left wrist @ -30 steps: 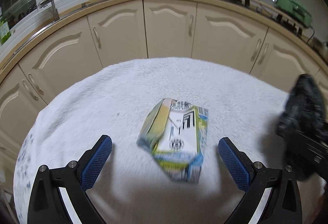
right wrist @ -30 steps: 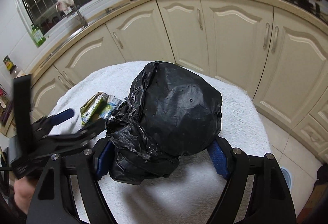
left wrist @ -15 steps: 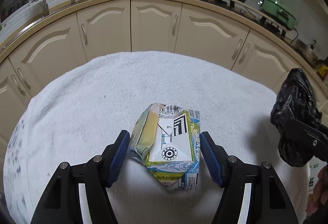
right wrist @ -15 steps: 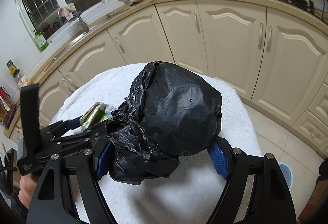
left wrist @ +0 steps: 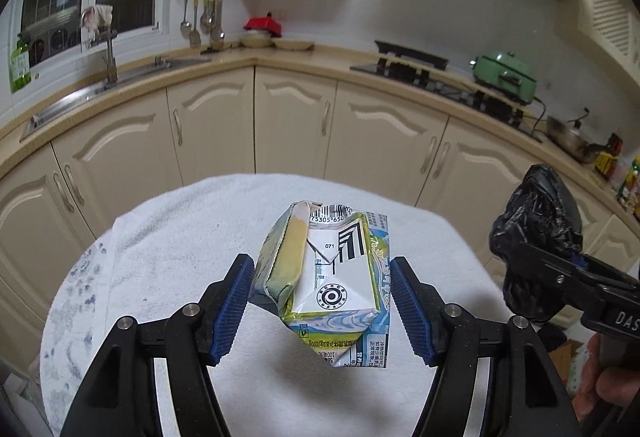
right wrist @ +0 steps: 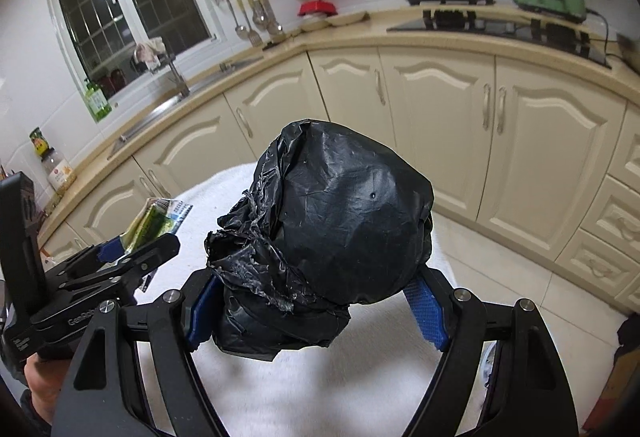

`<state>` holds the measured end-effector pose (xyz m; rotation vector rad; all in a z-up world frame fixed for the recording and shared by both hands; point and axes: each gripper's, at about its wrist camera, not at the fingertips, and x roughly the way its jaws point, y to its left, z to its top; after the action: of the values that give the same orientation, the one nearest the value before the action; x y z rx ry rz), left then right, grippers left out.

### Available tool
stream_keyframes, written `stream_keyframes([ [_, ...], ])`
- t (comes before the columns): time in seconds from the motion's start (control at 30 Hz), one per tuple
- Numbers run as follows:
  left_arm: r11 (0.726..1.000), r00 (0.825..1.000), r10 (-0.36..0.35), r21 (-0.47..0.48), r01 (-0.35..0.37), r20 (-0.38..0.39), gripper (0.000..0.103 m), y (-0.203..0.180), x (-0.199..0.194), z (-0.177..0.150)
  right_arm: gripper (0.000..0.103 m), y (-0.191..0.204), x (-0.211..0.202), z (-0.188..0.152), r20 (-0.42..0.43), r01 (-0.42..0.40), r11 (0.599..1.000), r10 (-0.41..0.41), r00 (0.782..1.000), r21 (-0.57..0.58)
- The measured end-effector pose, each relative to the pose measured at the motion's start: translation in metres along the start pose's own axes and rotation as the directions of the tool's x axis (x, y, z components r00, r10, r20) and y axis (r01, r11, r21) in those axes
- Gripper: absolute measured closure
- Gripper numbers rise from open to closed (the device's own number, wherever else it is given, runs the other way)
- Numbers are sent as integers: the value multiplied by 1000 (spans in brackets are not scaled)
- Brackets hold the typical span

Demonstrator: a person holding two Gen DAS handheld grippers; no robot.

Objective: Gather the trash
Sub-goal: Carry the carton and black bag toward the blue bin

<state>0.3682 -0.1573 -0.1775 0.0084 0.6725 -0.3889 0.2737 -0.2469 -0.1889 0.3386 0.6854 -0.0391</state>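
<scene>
Gripping the flattened carton [left wrist: 326, 277] side to side, our left gripper [left wrist: 322, 303] has it pinched between the blue pads [left wrist: 234, 311], clear above the white towel [left wrist: 180, 245] that covers the small round table under it. We've got it by its flat faces, likely because that's the firmest hold on a crushed box. Just to the carton's right, our right gripper [right wrist: 316, 307] is clamped on the black trash bag [right wrist: 336, 225], jaws spread wide around its bulging body, crumpled mouth turned toward the carton. That keeps the opening close, so we judge the carton goes in next. The bag looks soft and slack, so finding its mouth could be fiddly. Beyond the carton, cream cabinet doors [left wrist: 292, 125] curve under a tan counter [left wrist: 280, 57] with a sink [left wrist: 80, 97] to its left, a hob and a green cooker [left wrist: 506, 75] to its right. Dark window over the sink.
</scene>
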Motion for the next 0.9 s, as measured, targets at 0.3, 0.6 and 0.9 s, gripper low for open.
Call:
stream_keyframes([
  [0.3, 998, 992, -65, 16, 63, 111, 39, -41, -95, -41, 22, -24, -69, -1, 104, 37, 999, -40, 994, 28],
  [0.6, 983, 972, -177, 74, 167, 154, 39, -87, -117, -55, 22, -77, -138, -6, 189, 132, 987, -148, 971, 95],
  [0.9, 933, 941, -330, 178, 314, 70, 39, -155, -85, -63, 22, -164, -185, -29, 179, 277, 933, -320, 930, 230],
])
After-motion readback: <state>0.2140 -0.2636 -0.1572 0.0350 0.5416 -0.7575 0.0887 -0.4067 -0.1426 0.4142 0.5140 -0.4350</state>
